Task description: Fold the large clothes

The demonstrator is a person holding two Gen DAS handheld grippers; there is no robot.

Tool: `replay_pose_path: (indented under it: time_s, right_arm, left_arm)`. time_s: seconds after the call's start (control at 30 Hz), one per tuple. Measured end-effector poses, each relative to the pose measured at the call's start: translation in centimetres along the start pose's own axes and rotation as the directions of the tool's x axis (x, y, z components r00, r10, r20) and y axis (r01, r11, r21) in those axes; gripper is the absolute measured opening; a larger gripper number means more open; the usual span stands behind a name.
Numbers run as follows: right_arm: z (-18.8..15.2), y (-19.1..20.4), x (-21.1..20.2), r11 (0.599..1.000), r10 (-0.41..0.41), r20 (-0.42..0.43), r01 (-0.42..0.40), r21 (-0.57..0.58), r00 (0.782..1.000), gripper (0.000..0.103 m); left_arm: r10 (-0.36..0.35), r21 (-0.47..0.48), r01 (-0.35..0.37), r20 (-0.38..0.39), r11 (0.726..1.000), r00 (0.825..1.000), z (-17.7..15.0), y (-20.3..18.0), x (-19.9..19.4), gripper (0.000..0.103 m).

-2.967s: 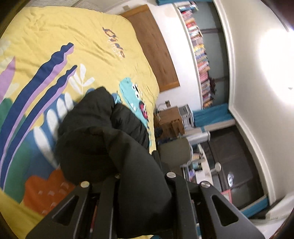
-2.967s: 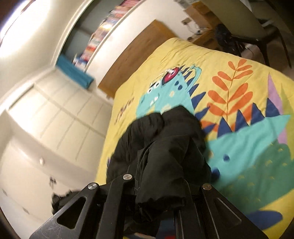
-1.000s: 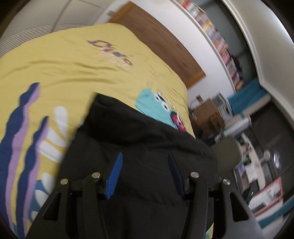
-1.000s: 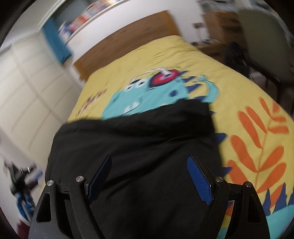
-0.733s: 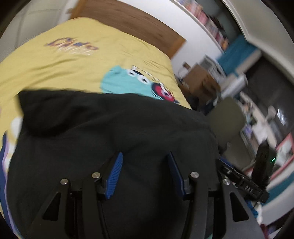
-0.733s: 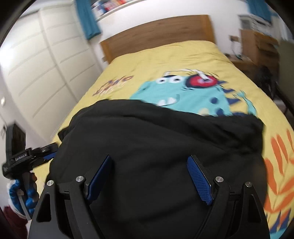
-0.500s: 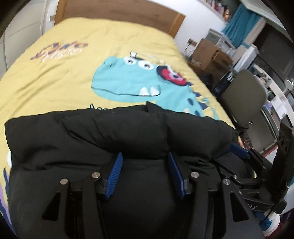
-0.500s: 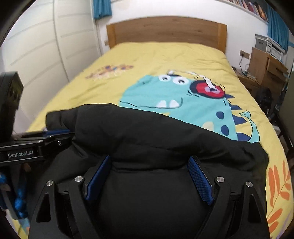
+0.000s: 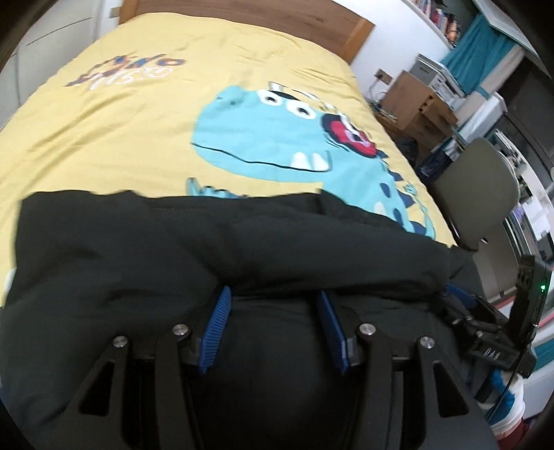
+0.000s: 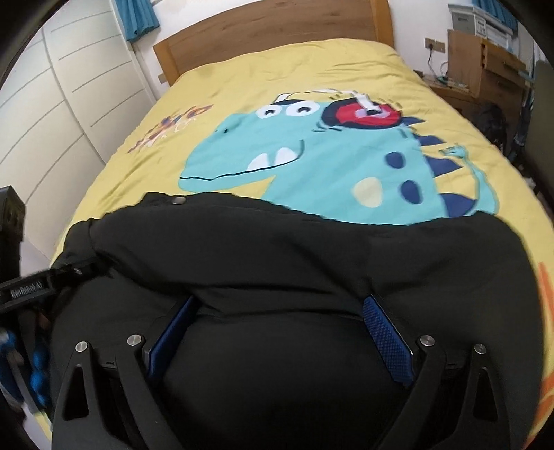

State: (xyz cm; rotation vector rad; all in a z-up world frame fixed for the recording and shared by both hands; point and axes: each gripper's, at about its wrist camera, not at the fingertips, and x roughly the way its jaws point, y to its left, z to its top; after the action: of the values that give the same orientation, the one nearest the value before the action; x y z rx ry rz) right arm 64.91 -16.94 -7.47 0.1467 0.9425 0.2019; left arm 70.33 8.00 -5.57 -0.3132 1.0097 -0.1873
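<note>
A black padded jacket lies folded across the near end of the yellow dinosaur bedspread; it also fills the lower half of the right wrist view. My left gripper is open, its blue pads slid under a thick fold of the jacket. My right gripper is open wide, its blue pads likewise tucked under the fold. The fingertips are hidden by fabric. The right gripper's body shows at the left wrist view's right edge, the left gripper's body at the right wrist view's left edge.
A wooden headboard closes the far end of the bed. White wardrobe doors stand on the left. A grey chair and wooden drawers stand on the right of the bed.
Both grippers let go of the bunched jacket and opened. The jacket now lies flat across the bed, and both grippers have pushed forward under its fold.
</note>
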Motion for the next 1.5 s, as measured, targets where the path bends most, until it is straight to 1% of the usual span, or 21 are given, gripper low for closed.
replay_pose_path:
  time_s: [0.07,0.1,0.17,0.2,0.23,0.27,0.33,0.4,0.5,0.63,0.7,0.77,0.87,0.93,1.0,1.07,1.17,1.23,1.33,1.4,1.5]
  right_arm:
    - [-0.3,-1.5,-0.9,1.000,-0.024,0.001,0.024,0.017,1.000,0.094]
    - [-0.5,-2.1,-1.2,0.999,-0.042,-0.003,0.042,0.023,0.999,0.094]
    - [-1.0,-3.5,-2.1,0.993,-0.118,-0.008,0.118,0.029,0.993,0.094]
    - [-1.1,-4.0,-2.7,0.988,-0.152,-0.006,0.152,0.029,0.988,0.094]
    - [-1.3,-4.5,-3.5,0.982,-0.187,0.003,0.187,0.030,0.982,0.094]
    - [-1.6,-4.8,-4.5,0.977,-0.211,0.022,0.210,0.032,0.977,0.094]
    - [-2.2,-4.7,-6.9,0.980,-0.197,0.068,0.194,0.042,0.978,0.094]
    - [-3.2,-3.5,-9.4,0.989,-0.148,0.130,0.146,0.030,0.980,0.094]
    - [-5.3,-1.1,-11.2,0.995,-0.093,0.162,0.099,-0.028,0.982,0.094]
    - [-8.8,1.9,-10.5,0.990,-0.062,0.147,0.079,-0.116,0.987,0.094]
    - [-10.1,2.0,-9.3,0.986,-0.074,0.117,0.090,-0.139,0.990,0.094]
    - [-11.0,1.0,-8.6,0.989,-0.079,0.104,0.091,-0.121,0.991,0.094]
    - [-11.4,-1.1,-8.6,0.986,-0.129,0.104,0.139,-0.091,0.986,0.094]
    - [-11.4,-2.2,-8.9,0.982,-0.169,0.092,0.176,-0.072,0.981,0.094]
    - [-11.4,-2.5,-9.6,0.972,-0.220,0.094,0.226,-0.066,0.971,0.094]
    - [-11.5,-2.2,-10.5,0.967,-0.237,0.110,0.245,-0.065,0.965,0.094]
    - [-12.2,-1.5,-11.9,0.976,-0.204,0.139,0.212,-0.048,0.969,0.094]
    - [-12.8,-0.5,-12.4,0.980,-0.177,0.155,0.188,-0.059,0.972,0.094]
    - [-13.6,0.8,-12.0,0.980,-0.160,0.165,0.177,-0.092,0.973,0.095]
    - [-14.0,1.3,-11.2,0.978,-0.160,0.147,0.177,-0.107,0.976,0.095]
    - [-14.4,0.6,-10.3,0.982,-0.155,0.138,0.168,-0.082,0.978,0.098]
  left_arm:
    - [0.023,-0.030,-0.023,-0.001,0.999,1.000,-0.4,1.7,-1.2,0.050]
    - [0.051,-0.048,-0.051,-0.003,0.998,0.999,-0.7,2.8,-1.9,0.050]
    - [0.115,-0.072,-0.115,0.000,0.991,0.993,-1.4,4.7,-3.4,0.050]
    - [0.149,-0.083,-0.147,0.016,0.986,0.989,-1.9,5.6,-4.5,0.050]
    - [0.160,-0.089,-0.155,0.044,0.984,0.986,-2.5,6.2,-5.8,0.050]
    - [0.151,-0.094,-0.144,0.067,0.985,0.986,-2.9,6.6,-6.8,0.050]
    - [0.102,-0.111,-0.087,0.128,0.990,0.987,-4.4,7.2,-9.1,0.050]
    - [0.055,-0.107,-0.037,0.173,0.994,0.983,-6.1,7.3,-10.8,0.050]
    - [0.054,-0.099,-0.034,0.202,0.995,0.978,-8.8,7.0,-11.6,0.050]
    - [0.101,-0.085,-0.083,0.234,0.993,0.967,-12.2,7.0,-10.9,0.050]
    - [0.118,-0.085,-0.100,0.241,0.991,0.963,-13.5,7.3,-10.5,0.050]
    - [0.130,-0.075,-0.115,0.251,0.991,0.959,-14.4,7.5,-10.3,0.050]
    - [0.154,-0.067,-0.141,0.259,0.988,0.953,-15.1,7.9,-10.6,0.050]
    - [0.178,-0.065,-0.166,0.275,0.984,0.945,-15.6,7.5,-11.4,0.050]
    - [0.194,-0.045,-0.189,0.294,0.981,0.936,-16.3,6.8,-12.2,0.050]
    - [0.193,-0.031,-0.193,0.311,0.981,0.931,-16.9,6.2,-13.0,0.050]
    - [0.196,-0.022,-0.200,0.328,0.980,0.924,-17.6,5.5,-13.9,0.050]
    - [0.205,-0.010,-0.214,0.336,0.977,0.919,-18.2,5.1,-14.1,0.050]
    - [0.218,0.000,-0.232,0.343,0.973,0.914,-18.8,4.7,-13.8,0.051]
    - [0.218,-0.002,-0.231,0.345,0.973,0.913,-19.1,4.7,-13.6,0.052]
    - [0.218,-0.005,-0.231,0.350,0.973,0.911,-19.4,4.9,-13.4,0.055]
